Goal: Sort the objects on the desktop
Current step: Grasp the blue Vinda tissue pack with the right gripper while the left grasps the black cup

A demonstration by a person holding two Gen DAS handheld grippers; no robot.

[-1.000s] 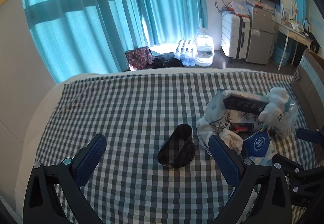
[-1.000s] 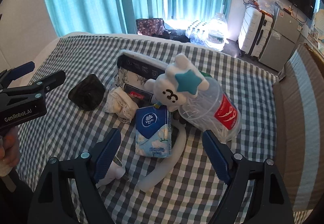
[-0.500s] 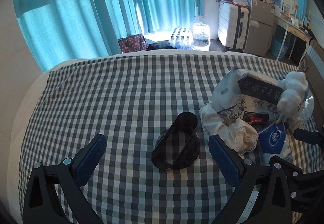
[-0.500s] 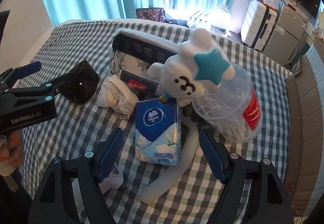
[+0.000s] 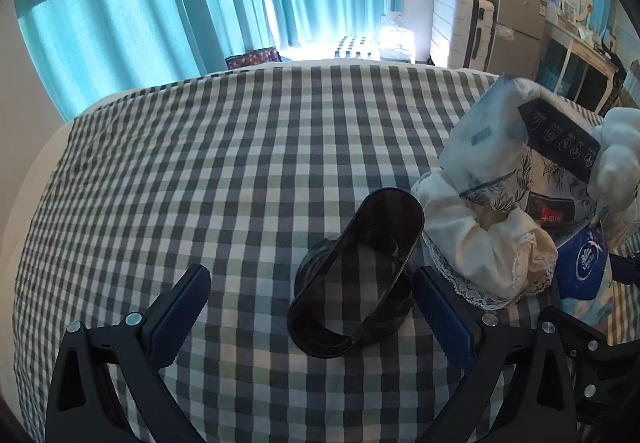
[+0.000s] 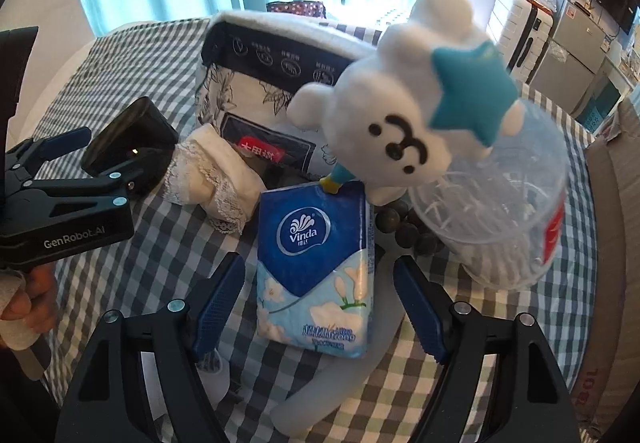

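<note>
In the left wrist view a black oval holder (image 5: 356,275) lies on its side on the checked cloth. My left gripper (image 5: 312,309) is open, one finger on each side of the holder, and neither pad touches it. In the right wrist view a blue Vinda tissue pack (image 6: 316,263) lies flat between the fingers of my open right gripper (image 6: 320,303), with gaps on both sides. The left gripper (image 6: 92,159) also shows there at the left, by the black holder (image 6: 132,139), and a hand (image 6: 24,303) holds it.
Behind the tissue pack are a white plush toy with a teal star (image 6: 404,131), a clear tub of cotton swabs (image 6: 500,211), a large wrapped paper pack (image 6: 256,83), a lace-trimmed cloth (image 6: 216,179), dark beads (image 6: 404,227) and a white curved band (image 6: 340,383). A cardboard box (image 6: 608,243) borders the right side.
Both grippers have come down closer to the cloth. The black holder now lies between the left fingers. The tissue pack looms larger between the right fingers, which have narrowed slightly.
</note>
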